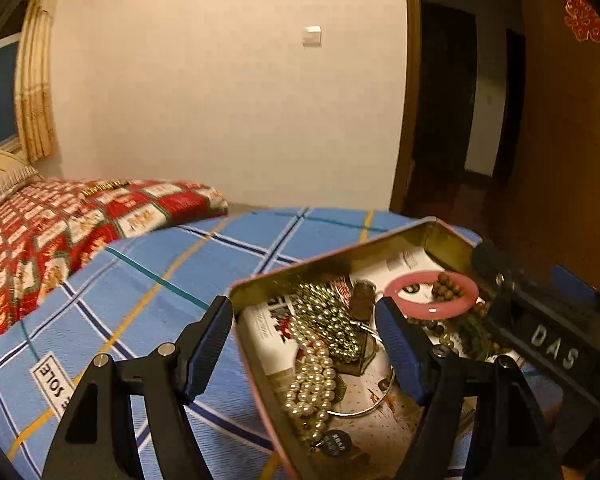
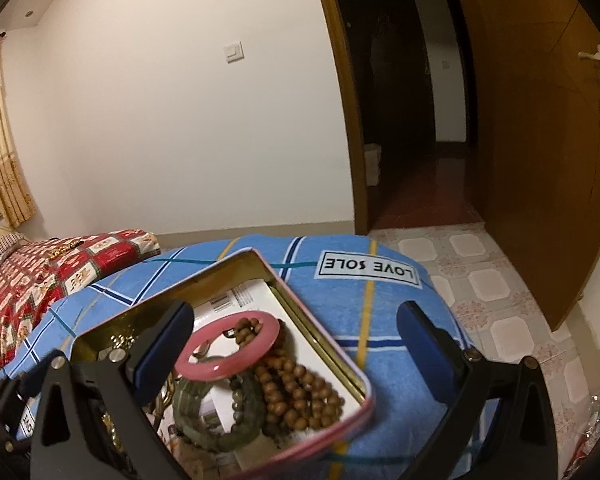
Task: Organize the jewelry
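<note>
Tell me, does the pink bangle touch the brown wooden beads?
Touching. The right wrist view shows the brown wooden beads passing through the pink bangle and lying against it.

Cream wall (image 2: 160, 128) with light switch (image 2: 234, 52); open wooden door (image 2: 540, 152) onto dark hallway (image 2: 400, 112); tiled floor (image 2: 480, 280); gold curtain (image 1: 34, 92); blue plaid bedspread (image 1: 148, 280).

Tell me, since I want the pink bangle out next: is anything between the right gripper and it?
No clear path: the right gripper stands open over the tin, but brown beads drape through and over the bangle, and a green bracelet lies against it.
</note>
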Demonstrator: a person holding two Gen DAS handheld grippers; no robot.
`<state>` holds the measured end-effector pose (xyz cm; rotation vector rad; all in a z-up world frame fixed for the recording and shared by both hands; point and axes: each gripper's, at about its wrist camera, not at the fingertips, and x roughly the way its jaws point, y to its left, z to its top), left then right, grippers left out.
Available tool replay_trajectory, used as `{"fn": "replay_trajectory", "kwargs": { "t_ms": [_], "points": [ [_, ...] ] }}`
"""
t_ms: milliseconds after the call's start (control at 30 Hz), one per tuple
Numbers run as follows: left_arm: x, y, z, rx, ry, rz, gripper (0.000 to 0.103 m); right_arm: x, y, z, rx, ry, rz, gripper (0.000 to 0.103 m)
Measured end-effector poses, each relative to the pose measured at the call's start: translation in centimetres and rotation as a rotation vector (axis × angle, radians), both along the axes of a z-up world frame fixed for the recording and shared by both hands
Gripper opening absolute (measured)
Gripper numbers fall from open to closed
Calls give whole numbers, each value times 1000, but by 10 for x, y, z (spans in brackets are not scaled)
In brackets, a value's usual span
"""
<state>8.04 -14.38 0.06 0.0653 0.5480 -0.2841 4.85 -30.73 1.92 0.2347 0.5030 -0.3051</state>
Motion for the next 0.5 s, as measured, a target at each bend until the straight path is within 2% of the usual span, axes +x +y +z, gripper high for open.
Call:
{"fn": "replay_trajectory", "kwargs": {
  "t_ms": [167, 500],
  "points": [
    [-18, 6, 4, 28, -75, 16, 74, -20, 20, 9, -115, -64, -11, 103],
    [-50, 25, 10, 9, -153, 26, 74, -55, 33, 13, -128, -127, -18, 103]
  ]
}}
